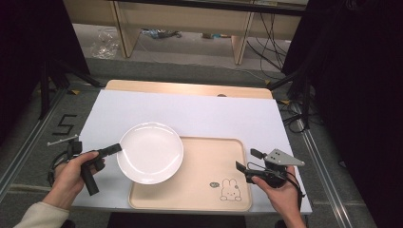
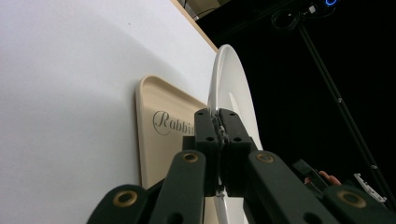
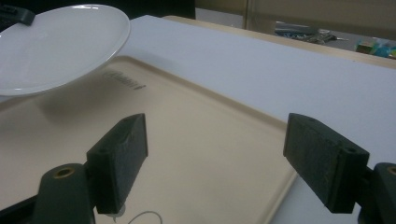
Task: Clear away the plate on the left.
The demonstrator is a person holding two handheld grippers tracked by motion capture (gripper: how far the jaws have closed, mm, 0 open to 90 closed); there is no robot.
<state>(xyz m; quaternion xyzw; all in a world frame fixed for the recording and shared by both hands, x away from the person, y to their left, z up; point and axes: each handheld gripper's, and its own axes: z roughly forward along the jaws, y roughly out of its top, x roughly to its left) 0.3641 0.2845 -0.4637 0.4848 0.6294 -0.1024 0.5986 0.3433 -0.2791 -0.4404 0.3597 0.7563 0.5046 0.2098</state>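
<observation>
A white round plate (image 1: pixel 150 152) hangs above the left part of a beige tray (image 1: pixel 204 183), clear of its surface. My left gripper (image 1: pixel 119 148) is shut on the plate's left rim; in the left gripper view its pads (image 2: pixel 208 133) pinch the thin edge of the plate (image 2: pixel 229 88). At the tray's right edge my right gripper (image 1: pixel 247 161) stands open, with nothing between its fingers (image 3: pixel 119 158). The right gripper view has the plate (image 3: pixel 56 44) raised over the tray (image 3: pixel 196 135), with a shadow under it.
The tray, with a rabbit drawing (image 1: pixel 230 190) at its near right corner, lies on a white sheet (image 1: pixel 190 111) over a wooden table. Black stands and cables crowd the floor on both sides. A wooden bench (image 1: pixel 180 19) stands behind the table.
</observation>
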